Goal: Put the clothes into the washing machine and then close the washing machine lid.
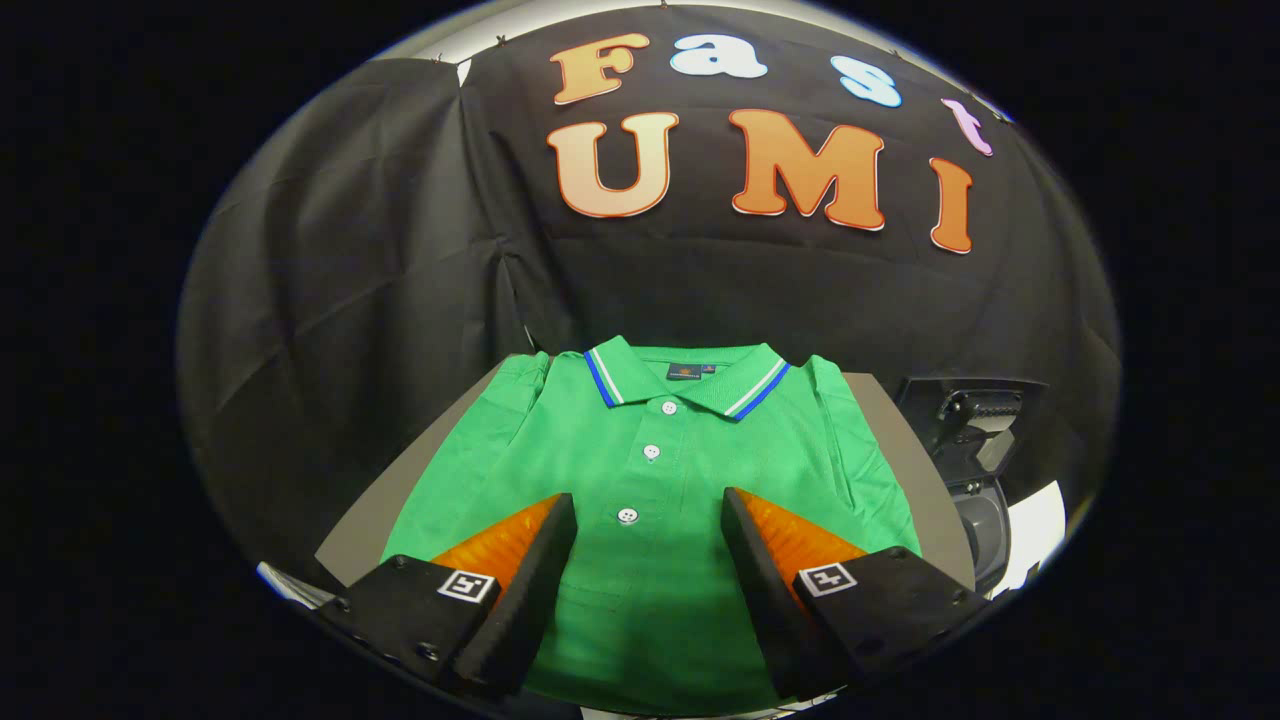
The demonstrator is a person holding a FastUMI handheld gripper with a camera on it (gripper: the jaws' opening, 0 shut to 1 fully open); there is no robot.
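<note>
The gripper [648,520] is spread wide over the folded green polo shirt [650,470], holding nothing. The shirt lies flat on the table [365,525]. A thick bunch of cloth should be pinched.

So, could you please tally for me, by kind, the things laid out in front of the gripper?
Green short-sleeved polo shirt with a blue-and-white striped collar, lying flat: 1
White buttons on its placket: 3
Grey flat table under it: 1
Dark machine beside the table: 1
Gripper, fingers open above the shirt: 1
Total: 7
</note>
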